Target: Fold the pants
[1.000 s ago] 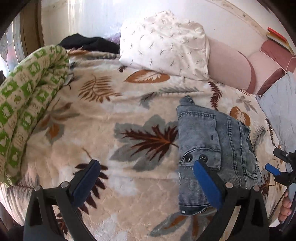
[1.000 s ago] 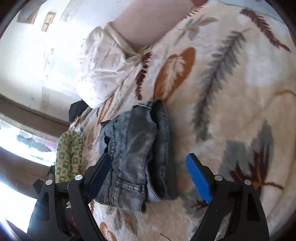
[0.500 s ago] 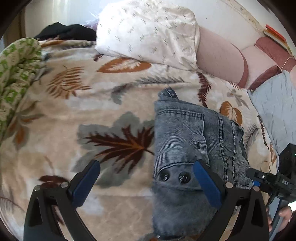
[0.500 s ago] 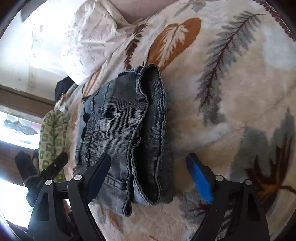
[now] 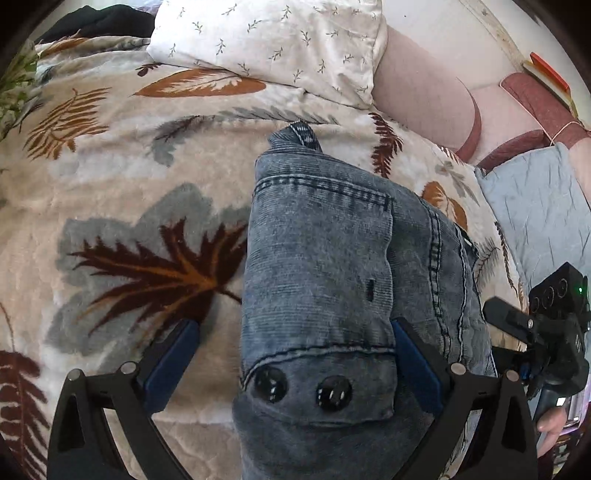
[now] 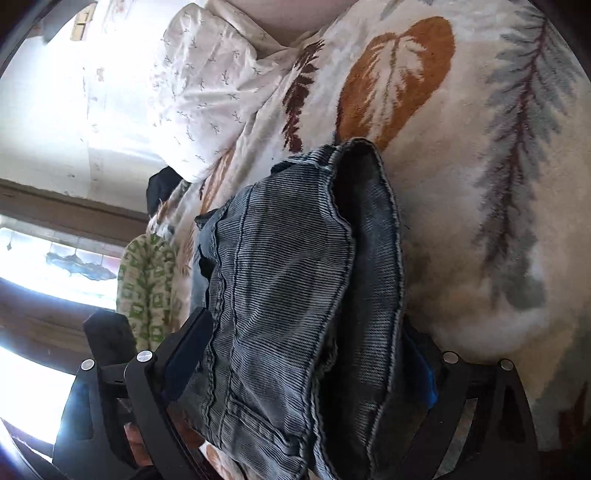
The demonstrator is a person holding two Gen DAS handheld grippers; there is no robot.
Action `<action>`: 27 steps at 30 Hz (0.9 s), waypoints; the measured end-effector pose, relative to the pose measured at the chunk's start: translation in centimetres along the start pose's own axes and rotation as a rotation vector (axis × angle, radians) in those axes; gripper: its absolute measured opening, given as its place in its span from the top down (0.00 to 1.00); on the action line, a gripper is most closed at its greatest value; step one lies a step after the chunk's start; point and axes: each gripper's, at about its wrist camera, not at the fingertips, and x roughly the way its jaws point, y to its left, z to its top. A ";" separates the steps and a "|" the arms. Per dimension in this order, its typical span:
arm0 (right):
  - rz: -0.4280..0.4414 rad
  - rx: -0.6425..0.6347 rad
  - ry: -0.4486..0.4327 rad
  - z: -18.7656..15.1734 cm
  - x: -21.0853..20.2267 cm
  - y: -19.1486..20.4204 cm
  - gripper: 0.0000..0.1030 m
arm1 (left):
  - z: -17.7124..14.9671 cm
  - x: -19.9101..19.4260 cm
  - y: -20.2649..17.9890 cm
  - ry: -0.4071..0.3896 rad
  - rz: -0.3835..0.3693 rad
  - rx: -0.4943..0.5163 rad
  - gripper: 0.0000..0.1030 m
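Grey-blue denim pants [image 5: 321,273] lie folded in a thick stack on a leaf-patterned blanket [image 5: 122,184]; a pocket flap with two dark buttons faces the left wrist view. My left gripper [image 5: 293,369] is open just above them. Its left finger [image 5: 173,365] hangs over the blanket and its right finger [image 5: 413,365] over the denim. In the right wrist view the pants [image 6: 288,288] fill the gap of my open right gripper [image 6: 306,365], the stacked edges pointing at the camera. The right gripper's black body [image 5: 546,325] shows at the pants' right side, with a hand [image 5: 550,424] on it.
A white sprigged pillow [image 5: 269,40] and a pink headboard [image 5: 424,85] lie beyond the pants. A pale blue cushion [image 5: 535,221] sits to the right. A green-and-white blanket [image 6: 147,288], a black cloth [image 5: 99,22] and a bright window [image 6: 44,258] are on the far side.
Both grippers have sunk toward the pants and tipped downward. The denim now fills the space between each pair of fingers. The right gripper has come in close at the pants' right side.
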 end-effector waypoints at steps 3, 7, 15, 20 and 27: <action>-0.007 -0.035 0.006 -0.2 0.3 0.6 0.16 | 0.0 -0.1 -0.3 -0.008 -0.025 0.022 0.08; -0.042 -0.020 0.011 -0.1 0.7 0.4 0.48 | -0.1 -0.1 -0.9 0.003 -0.052 0.061 0.27; -0.064 -0.066 -0.004 -0.4 0.5 1.5 0.60 | -0.2 -0.8 -1.0 -0.024 -0.023 0.077 0.46; -0.063 -0.119 -0.027 -0.7 0.3 3.2 0.66 | -0.1 -2.0 -0.7 -0.046 -0.044 0.067 0.57; -0.034 -0.244 -0.056 -1.8 0.4 7.4 0.70 | 0.4 -5.6 0.9 -0.125 -0.029 0.030 0.58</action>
